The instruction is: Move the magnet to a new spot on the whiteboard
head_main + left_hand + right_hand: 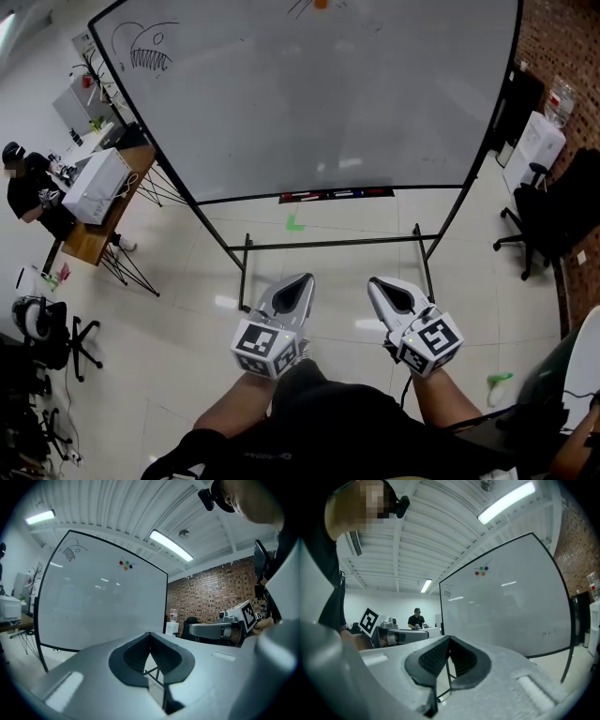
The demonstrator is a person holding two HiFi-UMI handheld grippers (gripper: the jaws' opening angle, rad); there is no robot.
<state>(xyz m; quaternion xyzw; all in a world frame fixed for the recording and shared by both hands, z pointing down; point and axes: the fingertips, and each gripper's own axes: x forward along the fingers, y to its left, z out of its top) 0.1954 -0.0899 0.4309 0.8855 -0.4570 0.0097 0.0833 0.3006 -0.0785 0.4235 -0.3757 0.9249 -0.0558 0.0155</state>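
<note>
I see the left gripper point(302, 281) and right gripper point(377, 283) side by side, well apart from the whiteboard point(309, 103). Both are closed and empty. The magnets point(125, 565) sit high on it.

— What is carrying everything here?
— Mostly the pale tiled floor point(187, 281). The whiteboard point(319, 103) stands on it on a black frame, whose cross bar point(333, 244) runs across the middle of the head view.
— Anything on the board itself?
— A cluster of small magnets point(125, 565) high up, red, green and orange. There is a toothy doodle point(148, 49) in its upper left corner, and small coloured things lie in the tray point(336, 195) along its lower edge.
— And on the floor?
— A green mark point(294, 223) lies just below the tray in the frame. A black office chair point(548, 211) stands at the right edge. At the left, a wooden desk point(98, 234) carries a white box point(97, 185).
</note>
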